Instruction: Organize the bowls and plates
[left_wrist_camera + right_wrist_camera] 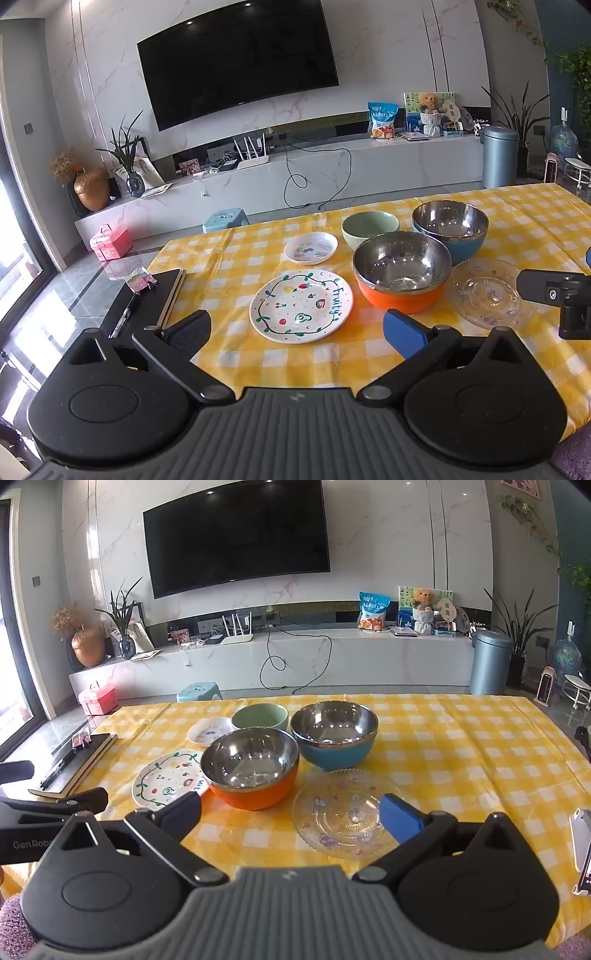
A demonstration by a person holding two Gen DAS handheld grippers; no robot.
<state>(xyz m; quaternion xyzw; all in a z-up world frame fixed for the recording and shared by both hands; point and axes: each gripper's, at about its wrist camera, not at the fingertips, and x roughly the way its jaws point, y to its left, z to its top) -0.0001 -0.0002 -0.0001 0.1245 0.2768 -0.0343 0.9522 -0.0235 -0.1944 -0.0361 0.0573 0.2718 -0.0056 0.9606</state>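
On the yellow checked tablecloth [240, 258] stand a "Fruity" painted plate [301, 305], a small white saucer [311, 248], a green bowl [369, 228], an orange steel-lined bowl [402, 273], a blue steel-lined bowl [450, 229] and a clear glass plate [489, 292]. My left gripper [295, 330] is open and empty, just short of the Fruity plate. My right gripper [291, 814] is open and empty above the near edge of the glass plate [343, 812], with the orange bowl [251, 768] and the Fruity plate [166, 777] ahead left and the blue bowl [334, 734] beyond.
A black notebook with a pen [147, 306] lies at the table's left edge. A phone [583, 845] lies at the right edge. Beyond the table are a TV wall, a low cabinet, a blue stool [225, 219] and a bin [499, 157].
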